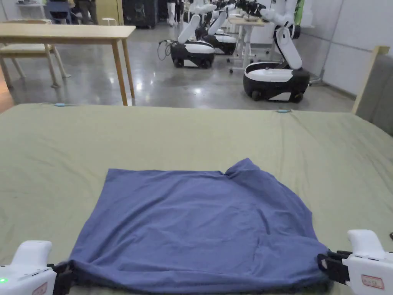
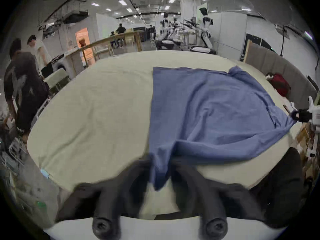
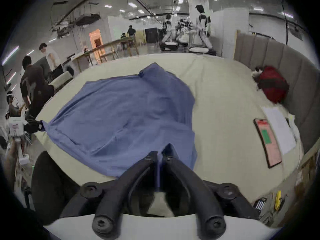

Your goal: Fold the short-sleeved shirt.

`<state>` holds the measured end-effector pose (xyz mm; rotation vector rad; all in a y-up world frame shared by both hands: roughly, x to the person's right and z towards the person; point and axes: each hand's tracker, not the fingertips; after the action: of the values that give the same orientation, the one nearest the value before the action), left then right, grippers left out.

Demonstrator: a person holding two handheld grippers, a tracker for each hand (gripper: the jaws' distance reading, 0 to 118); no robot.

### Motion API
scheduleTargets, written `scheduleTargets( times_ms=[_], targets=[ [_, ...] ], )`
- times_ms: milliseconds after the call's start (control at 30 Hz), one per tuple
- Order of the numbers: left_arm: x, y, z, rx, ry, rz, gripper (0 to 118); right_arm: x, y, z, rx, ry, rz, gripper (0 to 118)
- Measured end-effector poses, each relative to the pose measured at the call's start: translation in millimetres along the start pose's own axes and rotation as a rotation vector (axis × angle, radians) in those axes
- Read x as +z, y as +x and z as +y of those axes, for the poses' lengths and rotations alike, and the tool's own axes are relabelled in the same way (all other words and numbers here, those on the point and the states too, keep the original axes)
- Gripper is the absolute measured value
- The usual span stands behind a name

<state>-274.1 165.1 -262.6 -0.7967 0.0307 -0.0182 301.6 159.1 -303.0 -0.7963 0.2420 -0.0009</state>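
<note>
Blue jersey shirt (image 1: 199, 226), softly creased, lies flat on olive sheet (image 1: 153, 134).

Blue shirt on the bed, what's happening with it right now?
A person is folding the blue shirt on a green-sheeted bed, one handheld tool per hand. The left tool is shut on the shirt's near left corner, and the right tool on its near right corner. The rest lies spread flat, one far corner rumpled. No fold is laid over yet.
</note>
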Motion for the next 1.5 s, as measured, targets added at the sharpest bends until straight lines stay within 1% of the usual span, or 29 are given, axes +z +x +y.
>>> scheduleTargets(
  times_ms=[33, 67, 133, 200, 233, 300, 333, 367, 400, 433, 467, 500, 533, 567, 633, 767, 800, 833, 867, 900, 933, 967, 1000, 1133, 1233, 1300, 1333, 1433, 1500],
  targets=[
    [5, 1, 1, 0.002, 0.012, 0.011, 118, 7, -4, 1, -0.002, 0.040, -0.003, 83],
    [14, 6, 3, 0.002, 0.031, 0.031, 116, 19, -14, 5, 0.008, 0.082, -0.027, 98],
    [47, 21, 1, -0.007, 0.181, 0.039, 117, 43, -41, 13, 0.054, 0.204, -0.012, 100],
    [67, 39, 1, 0.009, 0.274, -0.035, 118, 61, -75, 16, 0.076, 0.331, -0.035, 100],
    [75, 49, -2, 0.022, 0.322, -0.069, 118, 66, -93, 15, 0.074, 0.389, -0.041, 101],
    [84, 76, -7, 0.034, 0.367, -0.123, 118, 66, -126, -1, 0.010, 0.562, -0.046, 101],
    [82, 88, -16, 0.036, 0.389, -0.112, 118, 63, -147, -13, 0.018, 0.625, -0.028, 100],
    [81, 94, -23, 0.044, 0.414, -0.091, 115, 59, -157, -21, 0.026, 0.648, -0.025, 96],
    [79, 102, -31, 0.040, 0.408, -0.103, 105, 52, -169, -29, 0.024, 0.625, -0.041, 78],
    [80, 108, -38, -0.001, 0.428, -0.131, 73, 48, -181, -36, 0.029, 0.618, -0.047, 43],
    [78, 114, -40, -0.037, 0.419, -0.099, 0, 44, -188, -40, 0.038, 0.609, -0.051, 0],
    [76, 119, -44, -0.124, 0.325, -0.088, 0, 44, -193, -45, 0.052, 0.605, -0.053, 0],
    [80, 112, -42, -0.129, 0.303, -0.194, 0, 44, -195, -46, 0.100, 0.575, 0.012, 0],
    [81, 107, -42, -0.112, 0.273, -0.193, 0, 42, -198, -45, 0.124, 0.529, 0.028, 0],
    [84, 93, -46, -0.102, 0.250, -0.145, 0, 41, -203, -47, 0.158, 0.521, -0.007, 0],
    [74, 39, -60, -0.012, 0.154, -0.075, 0, 40, -196, -47, 0.141, 0.478, 0.001, 0],
    [67, 23, -63, 0.021, 0.125, -0.078, 2, 38, -191, -48, 0.133, 0.466, 0.004, 0],
    [61, 11, -66, 0.048, 0.107, -0.075, 18, 34, -187, -50, 0.124, 0.457, 0.004, 0],
    [58, 6, -67, 0.051, 0.104, -0.050, 68, 32, -185, -54, 0.123, 0.452, 0.004, 0],
    [53, 1, -67, 0.035, 0.091, -0.028, 111, 28, -182, -56, 0.120, 0.441, 0.002, 0],
    [44, -7, -68, 0.031, 0.063, -0.010, 117, 23, -180, -57, 0.115, 0.405, -0.030, 0],
    [46, -11, -70, 0.018, 0.005, 0.001, 115, 21, -177, -57, 0.110, 0.387, -0.034, 0],
    [41, -20, -64, 0.021, 0.108, -0.044, 116, 20, -176, -59, 0.095, 0.375, -0.028, 0],
    [12, -26, -52, 0.037, 0.069, -0.060, 114, 20, -166, -57, 0.035, 0.343, -0.023, 0],
    [-10, -23, -42, 0.021, 0.033, -0.082, 108, 20, -157, -52, 0.019, 0.322, -0.047, 0],
    [-20, -23, -37, 0.028, 0.023, -0.121, 94, 24, -149, -50, -0.003, 0.322, -0.052, 0],
    [-28, -31, -39, 0.036, 0.013, -0.139, 84, 27, -145, -47, -0.020, 0.327, -0.064, 0],
    [-40, -32, -38, 0.040, 0.002, -0.124, 10, 38, -130, -41, -0.054, 0.336, -0.083, 0],
    [-25, -8, -28, 0.045, 0.001, -0.132, 8, 45, -118, -36, -0.066, 0.328, -0.115, 0]
  ],
)
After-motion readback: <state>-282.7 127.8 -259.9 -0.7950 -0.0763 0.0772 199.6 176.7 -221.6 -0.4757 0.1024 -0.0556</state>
